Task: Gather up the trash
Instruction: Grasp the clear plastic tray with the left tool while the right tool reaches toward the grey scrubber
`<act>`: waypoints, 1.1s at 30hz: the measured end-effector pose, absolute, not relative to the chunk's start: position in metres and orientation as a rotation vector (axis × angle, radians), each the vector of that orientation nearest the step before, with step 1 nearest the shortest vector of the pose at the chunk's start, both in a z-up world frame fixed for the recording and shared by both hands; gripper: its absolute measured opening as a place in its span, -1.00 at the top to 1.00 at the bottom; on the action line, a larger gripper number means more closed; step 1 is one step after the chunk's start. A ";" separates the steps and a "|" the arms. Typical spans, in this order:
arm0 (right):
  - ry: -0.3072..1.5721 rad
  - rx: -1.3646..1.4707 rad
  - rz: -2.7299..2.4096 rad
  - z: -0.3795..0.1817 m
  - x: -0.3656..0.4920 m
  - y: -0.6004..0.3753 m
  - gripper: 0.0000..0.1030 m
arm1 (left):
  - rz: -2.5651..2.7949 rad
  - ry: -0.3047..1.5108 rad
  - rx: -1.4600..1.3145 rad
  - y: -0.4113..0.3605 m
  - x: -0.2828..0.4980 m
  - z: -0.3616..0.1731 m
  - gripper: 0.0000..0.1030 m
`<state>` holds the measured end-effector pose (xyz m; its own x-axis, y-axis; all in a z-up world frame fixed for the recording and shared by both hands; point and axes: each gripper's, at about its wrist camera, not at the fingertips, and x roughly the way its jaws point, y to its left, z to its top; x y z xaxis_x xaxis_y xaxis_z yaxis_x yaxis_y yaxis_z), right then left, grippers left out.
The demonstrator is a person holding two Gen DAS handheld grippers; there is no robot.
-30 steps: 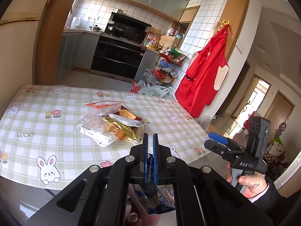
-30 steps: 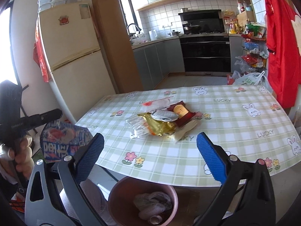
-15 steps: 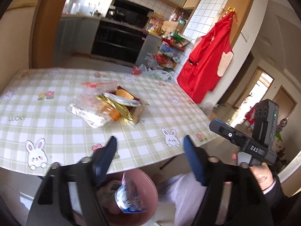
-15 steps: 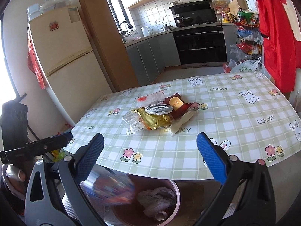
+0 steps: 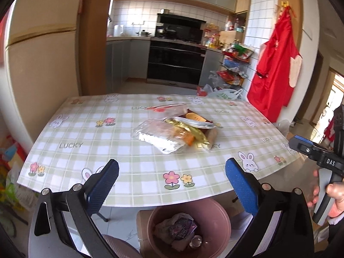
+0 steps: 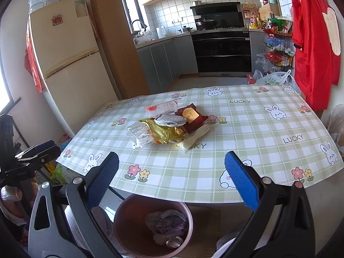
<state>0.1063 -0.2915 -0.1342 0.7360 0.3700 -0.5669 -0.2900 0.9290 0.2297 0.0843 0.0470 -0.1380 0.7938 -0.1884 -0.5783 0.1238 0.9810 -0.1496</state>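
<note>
A pile of wrappers (image 5: 174, 131) lies mid-table: a clear silver bag, a gold wrapper, a dark red packet, a clear bag with red print. It also shows in the right wrist view (image 6: 169, 124). A pink bin (image 5: 189, 223) stands on the floor under the table's near edge, holding a blue-purple snack bag (image 5: 182, 229) and other trash; the bin shows in the right wrist view (image 6: 150, 225) too. My left gripper (image 5: 172, 185) is open and empty above the bin. My right gripper (image 6: 172, 182) is open and empty above the bin.
The table (image 5: 86, 129) has a green checked cloth with rabbits. A fridge (image 6: 68, 64) stands left, kitchen counters and an oven (image 5: 176, 62) behind. A red apron (image 5: 277, 64) hangs at the right. A chair seat (image 5: 120, 247) is beside the bin.
My left gripper was shut on the blue snack bag, then opened; the bag dropped into the pink bin. The left gripper has lifted and turned toward the table. The right gripper stayed open.
</note>
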 end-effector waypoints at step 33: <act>0.825 0.130 0.435 -0.206 0.237 -0.266 -0.89 | -0.148 0.755 -0.214 0.061 0.184 -0.209 -0.88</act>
<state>0.2371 -0.2663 -0.2058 0.5960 0.4234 -0.6823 -0.3234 0.9043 0.2786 0.1843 0.0609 -0.2091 0.7197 -0.2091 -0.6620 0.0562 0.9680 -0.2447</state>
